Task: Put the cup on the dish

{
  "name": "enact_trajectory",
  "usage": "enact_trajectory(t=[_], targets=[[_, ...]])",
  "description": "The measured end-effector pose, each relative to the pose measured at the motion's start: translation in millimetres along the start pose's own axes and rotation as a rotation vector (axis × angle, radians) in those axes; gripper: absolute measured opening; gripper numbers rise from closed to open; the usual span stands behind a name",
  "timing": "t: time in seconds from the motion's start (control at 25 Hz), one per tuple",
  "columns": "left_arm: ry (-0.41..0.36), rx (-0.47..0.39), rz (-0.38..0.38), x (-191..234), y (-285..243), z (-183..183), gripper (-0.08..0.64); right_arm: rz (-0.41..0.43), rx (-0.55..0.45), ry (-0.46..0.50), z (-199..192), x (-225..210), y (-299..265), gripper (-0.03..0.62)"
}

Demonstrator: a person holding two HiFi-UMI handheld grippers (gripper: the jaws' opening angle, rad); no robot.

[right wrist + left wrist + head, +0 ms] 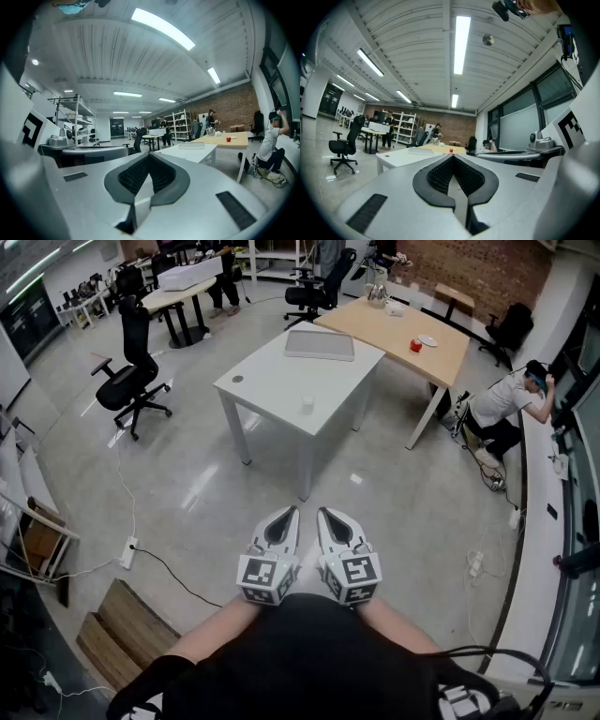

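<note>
By the chest, left tongs (292,512), right tongs (322,512), closed, pointing forward

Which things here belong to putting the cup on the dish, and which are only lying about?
For the job: small red cup; round white dish beside it, on the light wooden table; left gripper and right gripper, both shut, empty.
Lying about: flat grey tray on the white table; black office chair; white power strip.
</note>
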State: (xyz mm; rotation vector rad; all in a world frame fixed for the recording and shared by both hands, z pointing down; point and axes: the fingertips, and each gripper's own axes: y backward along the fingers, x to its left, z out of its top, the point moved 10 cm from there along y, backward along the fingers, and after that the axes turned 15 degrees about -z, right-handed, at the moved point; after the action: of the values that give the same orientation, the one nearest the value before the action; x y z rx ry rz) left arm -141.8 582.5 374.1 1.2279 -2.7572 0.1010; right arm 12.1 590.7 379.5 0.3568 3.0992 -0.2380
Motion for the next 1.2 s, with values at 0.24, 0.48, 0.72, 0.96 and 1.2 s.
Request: enact_trajectory(t=[0.24, 0.48, 0.72, 0.96, 1.2], targets=[[0.005, 0.013, 0.006, 3, 1, -13, -0.003, 0.004, 0.001, 0.005, -3, 0, -1, 0.012], [0.0, 0.016, -0.008, 5, 1, -13, -0.003, -0.006, 0.01, 0.003, -3, 0, -2, 0.012], [0.016, 0.016, -0.007, 6, 8, -14, -0.003, -0.009, 0.012, -0.011, -5, 6, 0, 0.012], [0.021, 0.011, -0.035, 18, 18, -15, -0.003, -0.018, 0.016, -0.078, -5, 16, -5, 0.012], [0.036, 0.001, -0.04, 35, 41, -19, -0.003, -0.059, 0.008, -0.079, -11, 42, -8, 0.012]])
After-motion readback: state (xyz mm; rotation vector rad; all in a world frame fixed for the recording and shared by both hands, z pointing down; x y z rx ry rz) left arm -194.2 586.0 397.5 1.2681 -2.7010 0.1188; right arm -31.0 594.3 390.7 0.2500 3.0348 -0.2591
